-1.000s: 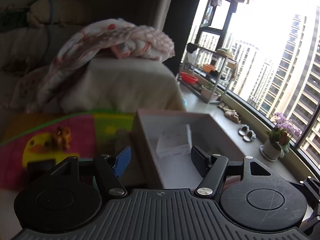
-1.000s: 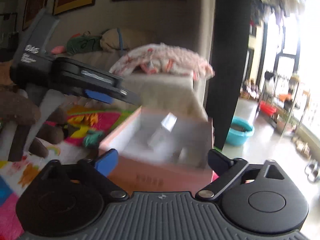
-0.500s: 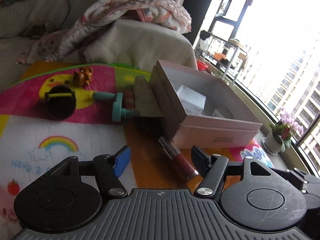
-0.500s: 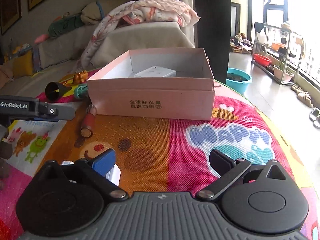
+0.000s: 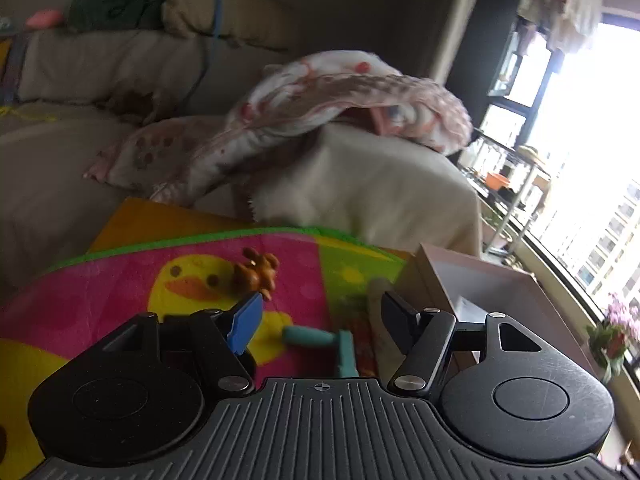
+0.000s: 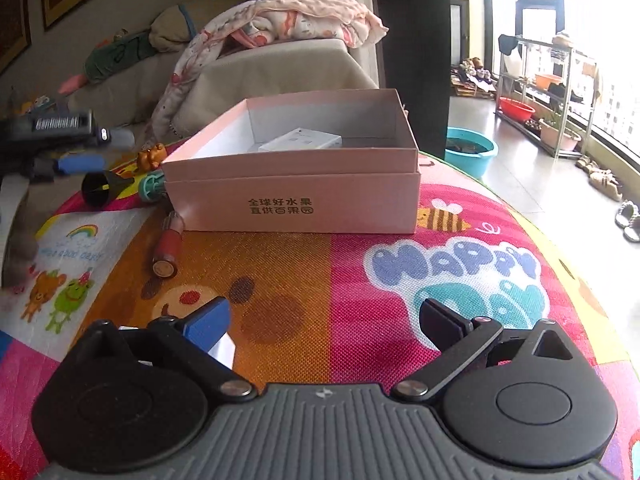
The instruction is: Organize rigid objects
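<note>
Pink cardboard box (image 6: 292, 196) holds a white carton (image 6: 300, 142); both grippers' fingers spread, empty.

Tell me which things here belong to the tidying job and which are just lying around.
Job:
pink box
white carton inside it
red tube
black funnel
teal handle toy
brown figurine
left gripper and right gripper, both open

Lying about:
blanket
teal basin
shelf rack
slippers

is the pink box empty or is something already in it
Not empty. The open pink box has no lid on it, and a small white box lies inside on its floor, seen from the right wrist view.
</note>
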Motion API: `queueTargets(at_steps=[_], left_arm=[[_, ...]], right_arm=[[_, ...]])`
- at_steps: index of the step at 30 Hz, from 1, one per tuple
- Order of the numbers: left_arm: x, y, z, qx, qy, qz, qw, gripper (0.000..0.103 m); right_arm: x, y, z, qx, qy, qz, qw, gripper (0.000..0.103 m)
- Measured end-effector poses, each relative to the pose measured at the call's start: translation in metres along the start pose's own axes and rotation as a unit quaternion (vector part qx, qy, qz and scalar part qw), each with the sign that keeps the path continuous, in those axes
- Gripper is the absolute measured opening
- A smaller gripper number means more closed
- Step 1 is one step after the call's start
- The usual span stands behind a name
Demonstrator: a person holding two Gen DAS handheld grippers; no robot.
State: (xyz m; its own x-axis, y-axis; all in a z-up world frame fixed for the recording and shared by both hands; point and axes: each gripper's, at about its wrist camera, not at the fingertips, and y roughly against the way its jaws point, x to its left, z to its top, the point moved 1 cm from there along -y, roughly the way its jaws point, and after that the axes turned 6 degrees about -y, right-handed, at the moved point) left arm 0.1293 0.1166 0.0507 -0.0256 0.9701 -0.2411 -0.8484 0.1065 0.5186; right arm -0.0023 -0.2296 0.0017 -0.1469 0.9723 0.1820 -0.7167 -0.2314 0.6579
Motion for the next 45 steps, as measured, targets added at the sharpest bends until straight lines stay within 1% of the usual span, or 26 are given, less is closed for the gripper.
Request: queueTargets(at_steps=[2, 3, 7, 8, 9, 10, 11, 13, 15, 16, 18, 19, 21, 23, 24, 28, 29, 30, 31, 33, 34, 35, 36, 39, 43, 45], left_arm=[[0.017, -0.029, 0.018, 0.021, 0.041, -0.001, 0.9989, 0.07], [0.022, -0.043, 0.024, 0.031, 0.05, -0.002, 0.9983, 0.07], [0.026, -0.094, 0.037, 0.081, 0.038, 0.043, 0.995, 0.07], [0.025, -0.103, 0.037, 0.095, 0.037, 0.049, 0.9937, 0.068], [0.025, -0.11, 0.035, 0.106, 0.037, 0.051, 0.9923, 0.058], [0.023, -0.112, 0.032, 0.113, 0.037, 0.048, 0.9918, 0.042], [0.02, -0.112, 0.028, 0.117, 0.038, 0.035, 0.9917, 0.038], [0.01, -0.107, 0.016, 0.123, 0.037, -0.006, 0.9917, 0.039], [-0.003, -0.099, 0.005, 0.124, 0.015, -0.031, 0.9917, 0.039], [-0.01, -0.093, -0.001, 0.124, 0.001, -0.039, 0.9916, 0.041], [-0.023, -0.077, -0.013, 0.12, -0.039, -0.031, 0.9916, 0.041], [-0.026, -0.069, -0.02, 0.121, -0.044, -0.04, 0.9909, 0.041], [-0.025, -0.049, -0.034, 0.12, -0.028, -0.059, 0.9906, 0.041], [-0.025, -0.027, -0.049, 0.12, -0.024, -0.07, 0.9899, 0.034], [-0.025, -0.017, -0.056, 0.121, -0.025, -0.076, 0.9895, 0.034], [-0.032, 0.019, -0.075, 0.146, -0.043, -0.132, 0.9795, 0.033], [-0.035, 0.029, -0.076, 0.139, -0.055, -0.139, 0.979, 0.033], [-0.037, 0.039, -0.073, 0.118, -0.073, -0.134, 0.9812, 0.035], [-0.036, 0.046, -0.066, 0.087, -0.101, -0.115, 0.9845, 0.036], [-0.035, 0.061, -0.053, 0.017, -0.154, -0.059, 0.9861, 0.036], [-0.028, 0.064, -0.043, -0.01, -0.163, -0.037, 0.9859, 0.036], [-0.02, 0.061, -0.033, -0.02, -0.156, -0.027, 0.9872, 0.036], [-0.008, 0.053, -0.021, -0.018, -0.136, -0.023, 0.9903, 0.036], [0.026, 0.017, 0.002, 0.026, -0.071, -0.019, 0.9969, 0.036], [0.044, -0.016, -0.001, 0.075, -0.079, 0.005, 0.994, 0.036], [0.045, -0.021, -0.008, 0.086, -0.081, 0.001, 0.9929, 0.044]], right_arm=[[0.001, -0.002, 0.0, 0.006, 0.001, -0.002, 1.0, 0.1], [0.001, -0.003, 0.0, 0.007, 0.003, -0.003, 1.0, 0.1], [0.001, -0.003, 0.0, 0.01, 0.003, -0.002, 1.0, 0.1], [0.0, -0.004, 0.0, 0.01, 0.003, -0.002, 1.0, 0.1], [0.0, -0.004, 0.0, 0.011, 0.002, -0.001, 1.0, 0.101], [0.0, -0.004, 0.0, 0.012, 0.002, -0.001, 1.0, 0.101], [0.0, -0.005, 0.0, 0.012, 0.002, 0.0, 1.0, 0.101], [0.0, -0.006, 0.001, 0.014, 0.003, 0.002, 1.0, 0.103], [0.001, -0.007, 0.001, 0.015, 0.003, 0.002, 1.0, 0.103], [0.001, -0.007, 0.001, 0.016, 0.004, 0.002, 1.0, 0.103], [0.002, -0.008, 0.001, 0.016, 0.007, 0.0, 1.0, 0.103], [0.003, -0.008, 0.001, 0.017, 0.007, -0.001, 1.0, 0.103], [0.003, -0.008, 0.001, 0.016, 0.007, 0.0, 1.0, 0.103], [0.003, -0.008, 0.001, 0.016, 0.007, 0.0, 1.0, 0.103], [0.003, -0.008, 0.001, 0.016, 0.008, -0.001, 1.0, 0.103], [0.004, -0.008, 0.001, 0.018, 0.012, -0.004, 1.0, 0.103], [0.005, -0.009, 0.0, 0.018, 0.013, -0.005, 1.0, 0.103], [0.006, -0.009, 0.0, 0.018, 0.015, -0.007, 1.0, 0.103], [0.006, -0.009, 0.0, 0.019, 0.017, -0.008, 1.0, 0.103], [0.007, -0.009, 0.0, 0.019, 0.019, -0.01, 1.0, 0.103], [0.007, -0.009, 0.0, 0.02, 0.02, -0.011, 1.0, 0.103], [0.007, -0.008, 0.0, 0.02, 0.021, -0.011, 1.0, 0.103], [0.007, -0.008, 0.0, 0.02, 0.022, -0.011, 1.0, 0.103], [0.007, -0.008, -0.001, 0.02, 0.022, -0.012, 0.999, 0.103], [0.007, -0.008, 0.0, 0.019, 0.022, -0.011, 1.0, 0.103], [0.007, -0.009, 0.0, 0.019, 0.021, -0.011, 1.0, 0.103]])
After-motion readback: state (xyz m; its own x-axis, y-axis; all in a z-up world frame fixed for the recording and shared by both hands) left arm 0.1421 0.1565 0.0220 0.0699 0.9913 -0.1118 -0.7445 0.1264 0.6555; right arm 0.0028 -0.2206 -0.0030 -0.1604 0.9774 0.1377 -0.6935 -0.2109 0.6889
